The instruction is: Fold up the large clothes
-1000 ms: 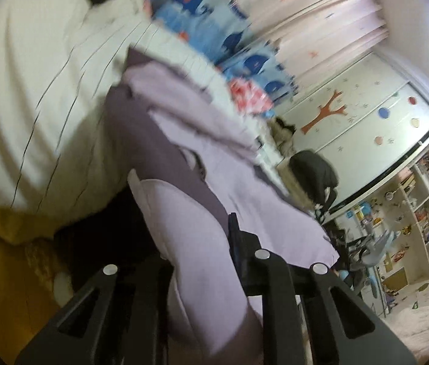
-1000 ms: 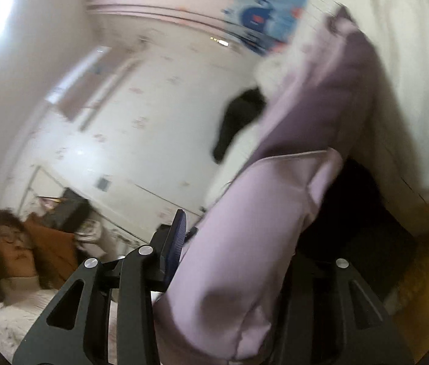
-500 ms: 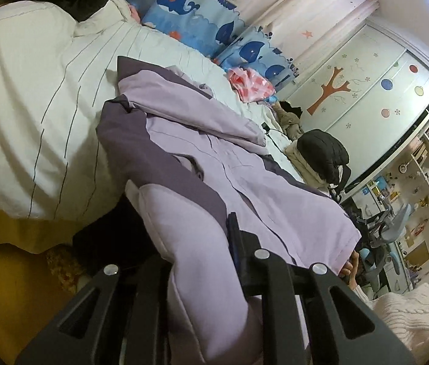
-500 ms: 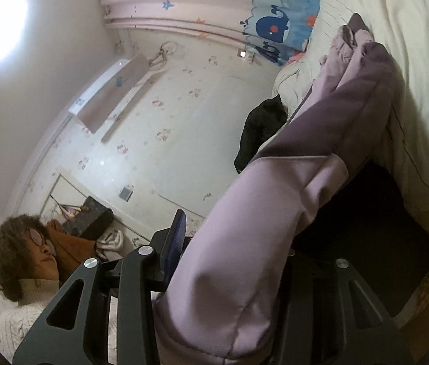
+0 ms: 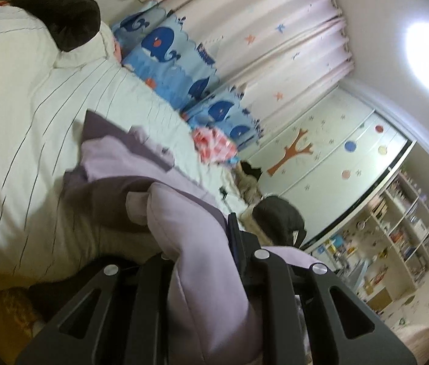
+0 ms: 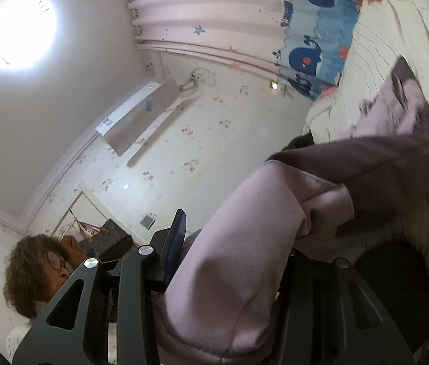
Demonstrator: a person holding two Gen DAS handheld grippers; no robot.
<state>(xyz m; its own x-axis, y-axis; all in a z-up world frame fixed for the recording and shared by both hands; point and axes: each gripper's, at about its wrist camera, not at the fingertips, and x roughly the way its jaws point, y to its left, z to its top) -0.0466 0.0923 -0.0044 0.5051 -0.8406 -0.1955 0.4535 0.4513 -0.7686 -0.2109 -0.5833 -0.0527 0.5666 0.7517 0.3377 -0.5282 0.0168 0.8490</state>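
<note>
A large lilac jacket with dark purple panels lies on the striped cream bedding. My left gripper is shut on a thick lilac fold of the jacket and holds it lifted above the bed's edge. My right gripper is shut on another lilac fold of the same jacket, also lifted; the rest trails to the bed. The fingertips of both grippers are hidden in the cloth.
A black garment lies on the pillow end. A pink cloth and whale-print curtains are at the bed's far side. A dark coat on a chair and shelves stand beyond. The person's head is at the lower left.
Both grippers have risen and swung toward the bed with the jacket's folds held. The cloth between them has lifted off the bed edge and bunched up.
</note>
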